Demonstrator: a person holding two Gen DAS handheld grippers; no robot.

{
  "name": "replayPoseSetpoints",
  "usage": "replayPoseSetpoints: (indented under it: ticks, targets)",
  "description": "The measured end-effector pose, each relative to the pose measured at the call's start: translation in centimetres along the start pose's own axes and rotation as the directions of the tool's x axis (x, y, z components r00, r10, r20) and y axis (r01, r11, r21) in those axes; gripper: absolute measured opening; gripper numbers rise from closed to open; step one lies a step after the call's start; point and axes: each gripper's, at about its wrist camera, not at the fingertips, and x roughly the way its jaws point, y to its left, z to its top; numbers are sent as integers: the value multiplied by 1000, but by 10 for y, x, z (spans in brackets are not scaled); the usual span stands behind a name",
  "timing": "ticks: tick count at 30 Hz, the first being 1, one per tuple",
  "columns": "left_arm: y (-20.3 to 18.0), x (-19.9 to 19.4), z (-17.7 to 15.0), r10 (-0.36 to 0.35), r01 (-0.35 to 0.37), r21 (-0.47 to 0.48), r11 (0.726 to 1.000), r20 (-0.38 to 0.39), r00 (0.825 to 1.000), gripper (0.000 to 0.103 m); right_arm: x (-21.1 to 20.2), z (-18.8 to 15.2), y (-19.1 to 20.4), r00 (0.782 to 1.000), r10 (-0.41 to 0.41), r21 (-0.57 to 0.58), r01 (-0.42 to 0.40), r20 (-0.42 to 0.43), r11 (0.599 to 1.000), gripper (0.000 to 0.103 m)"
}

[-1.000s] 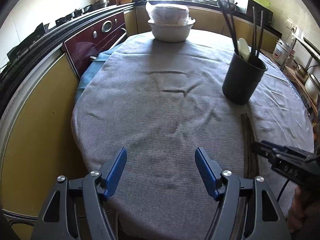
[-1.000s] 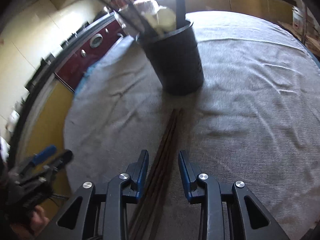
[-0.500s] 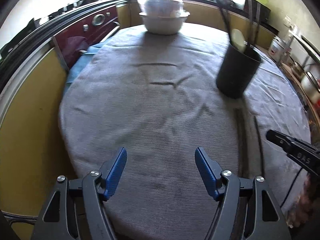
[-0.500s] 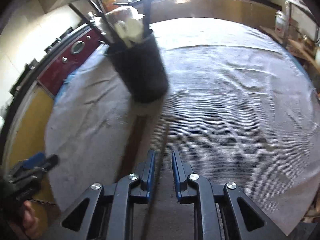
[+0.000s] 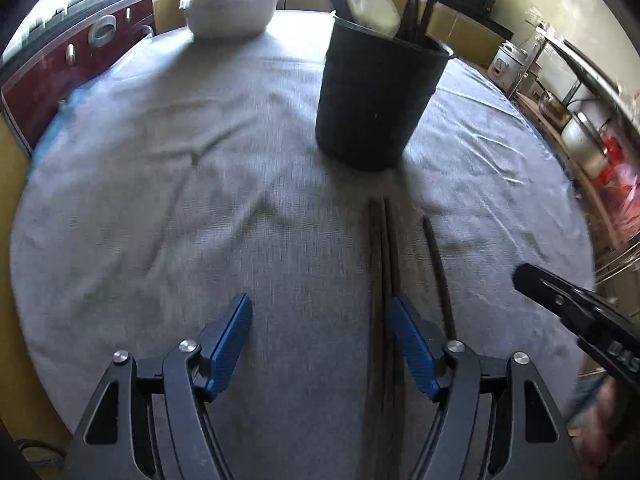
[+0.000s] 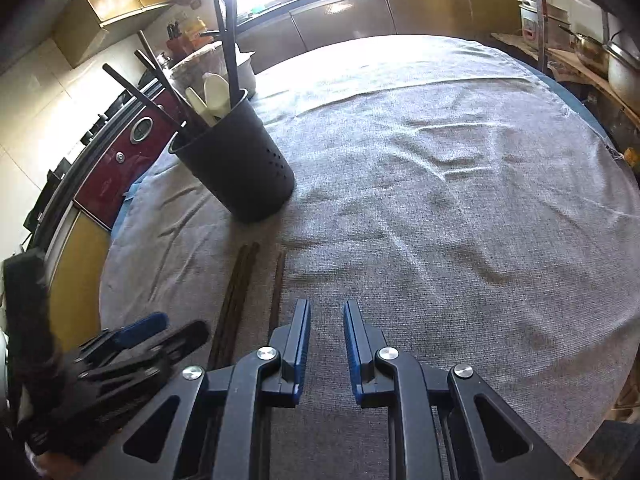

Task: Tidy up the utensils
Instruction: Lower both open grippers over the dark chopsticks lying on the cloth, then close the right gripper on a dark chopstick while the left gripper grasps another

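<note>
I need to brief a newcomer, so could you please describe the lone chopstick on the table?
Find the dark utensil holder on the grey tablecloth. In front of it lie dark chopsticks: a tight bundle and, just right of it, the lone chopstick, set apart by a strip of cloth.

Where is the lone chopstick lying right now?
On the grey tablecloth, the lone chopstick lies just right of the chopstick pair, below the black utensil holder in the left-wrist view.

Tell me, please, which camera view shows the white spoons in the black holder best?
The right wrist view: the white spoons stand clear above the black holder. The left wrist view shows only one blurred, near its top edge.
</note>
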Motion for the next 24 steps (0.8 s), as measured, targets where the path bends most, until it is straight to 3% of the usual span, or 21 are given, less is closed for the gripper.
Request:
replayPoseSetpoints:
  ticks: [5, 11, 18, 24]
  targets:
    - [3, 5, 4, 59, -59, 21, 998, 21, 998, 81, -1, 1, -6, 1000, 21, 27, -21, 1, 999, 18]
    - [37, 0, 4, 93, -93, -59, 994, -4, 996, 82, -2, 0, 2, 999, 44, 6, -44, 2, 999, 18]
    - [51, -11, 5, 67, -65, -67, 996, 31, 997, 82, 8, 3, 14, 998, 61, -15, -61, -23, 998, 18]
    - [54, -8, 21, 29, -28, -57, 998, 20, 999, 79, 30, 15, 32, 994, 21, -70, -29, -103, 997, 18]
